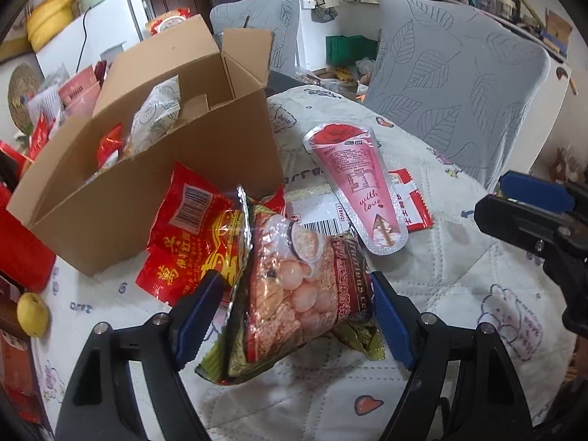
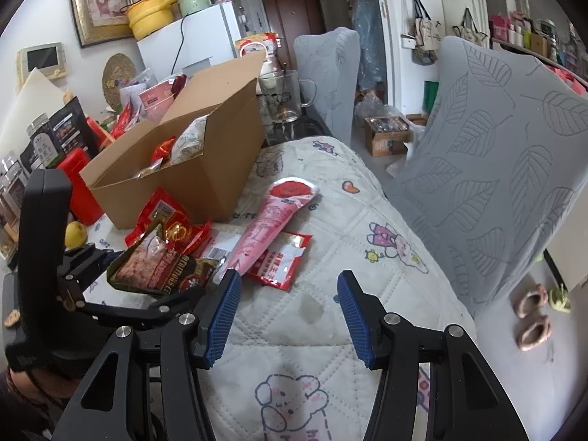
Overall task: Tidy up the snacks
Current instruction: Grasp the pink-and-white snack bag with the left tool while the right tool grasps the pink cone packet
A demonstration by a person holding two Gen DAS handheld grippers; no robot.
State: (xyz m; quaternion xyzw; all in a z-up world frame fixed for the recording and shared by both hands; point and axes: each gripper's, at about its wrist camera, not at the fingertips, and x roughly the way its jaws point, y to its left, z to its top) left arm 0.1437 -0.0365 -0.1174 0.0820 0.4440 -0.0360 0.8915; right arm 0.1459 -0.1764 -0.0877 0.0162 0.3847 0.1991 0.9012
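Observation:
An oat snack bag (image 1: pixel 294 294) (image 2: pixel 158 264) with a clear window lies tilted on a pile of packets on the quilted tablecloth (image 1: pixel 441 294). My left gripper (image 1: pixel 296 277) (image 2: pixel 160 272) straddles it, open. Its blue pads (image 1: pixel 198 316) stand close to the bag's two sides, and I see no squeeze. An open cardboard box (image 1: pixel 147 191) (image 2: pixel 176 187) behind the pile holds several snacks. Right of the bag lie a pink cone-shaped packet (image 1: pixel 360 183) (image 2: pixel 272 220) and a red-and-white packet (image 1: pixel 411 205) (image 2: pixel 283 261). My right gripper (image 2: pixel 289 275) (image 1: pixel 533 213) hangs open over bare cloth, holding nothing.
A red packet (image 1: pixel 191 235) and a green one (image 1: pixel 364 341) lie under the bag. A yellow fruit (image 1: pixel 32 314) and a red tin (image 2: pixel 79 183) sit left of the box. Two chairs with grey leaf covers (image 2: pixel 496 169) stand along the table's far and right edges. A glass mug (image 2: pixel 286 99) stands behind the box.

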